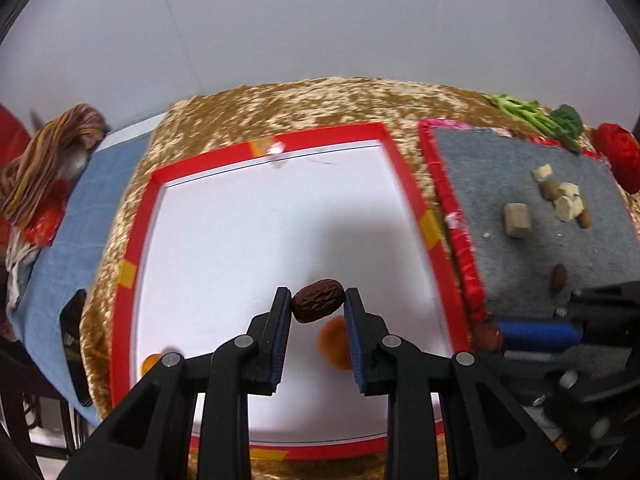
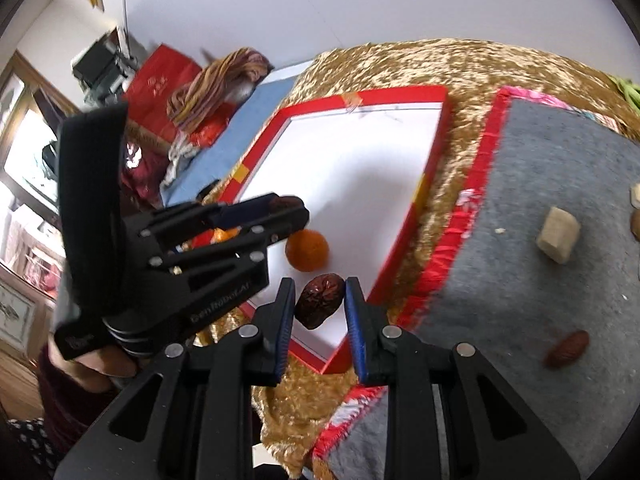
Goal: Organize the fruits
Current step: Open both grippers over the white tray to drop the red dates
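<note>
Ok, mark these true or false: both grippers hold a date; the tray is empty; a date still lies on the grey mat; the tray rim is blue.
1. Both the left gripper and the right gripper hold a date. True.
2. The tray is empty. False: an orange fruit lies on it.
3. A date lies on the grey mat. True.
4. The tray rim is blue. False: it is red.

left gripper (image 1: 317,307) jaws pinched on a dried red date (image 1: 317,300), held raised; right gripper (image 2: 320,300) jaws closed on another dried date (image 2: 319,300), just right of the left one; a hand (image 2: 105,360) grips the left gripper's handle
</note>
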A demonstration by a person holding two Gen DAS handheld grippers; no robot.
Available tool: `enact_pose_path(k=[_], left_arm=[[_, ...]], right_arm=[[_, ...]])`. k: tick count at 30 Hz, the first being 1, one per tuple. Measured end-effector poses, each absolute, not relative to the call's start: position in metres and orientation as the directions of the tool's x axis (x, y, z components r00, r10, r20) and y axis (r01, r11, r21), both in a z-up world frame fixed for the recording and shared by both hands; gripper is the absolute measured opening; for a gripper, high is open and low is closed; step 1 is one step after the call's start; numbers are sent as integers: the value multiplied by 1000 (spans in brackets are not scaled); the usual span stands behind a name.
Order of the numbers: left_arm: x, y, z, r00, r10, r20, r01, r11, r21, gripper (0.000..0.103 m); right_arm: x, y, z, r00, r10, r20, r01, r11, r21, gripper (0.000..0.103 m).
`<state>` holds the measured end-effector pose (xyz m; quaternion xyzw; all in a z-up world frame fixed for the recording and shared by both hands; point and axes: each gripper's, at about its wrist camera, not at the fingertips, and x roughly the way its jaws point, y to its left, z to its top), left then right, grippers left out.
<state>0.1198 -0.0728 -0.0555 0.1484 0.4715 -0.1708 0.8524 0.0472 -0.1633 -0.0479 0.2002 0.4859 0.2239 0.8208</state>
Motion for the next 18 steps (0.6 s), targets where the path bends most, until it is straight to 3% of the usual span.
enact_pose_path(k=[4, 6, 8, 9, 13, 18], left_arm=[[125, -66, -59, 508, -98, -856, 389, 913, 127, 26], [127, -64, -59, 513, -84, -855, 379, 915, 138, 30], [127, -65, -57, 530, -74, -845, 370, 916, 152, 43], [126, -66, -54, 546, -70, -835, 365, 917, 162, 49], [119, -74, -39, 629, -60, -775, 341, 917, 206, 51], [101, -89, -11, 725, -109, -681, 334, 919, 209, 68]], right_arm=[[52, -153, -57, 408, 548, -730, -163, 831, 532, 30], [53, -154, -57, 404, 554, -728, -159, 826, 540, 51], [52, -160, -54, 419, 559, -715, -151, 820, 553, 60], [50, -164, -52, 432, 555, -711, -149, 822, 550, 60], [47, -185, -44, 478, 537, -695, -109, 821, 560, 60], [40, -225, -35, 532, 505, -679, -37, 816, 577, 60]])
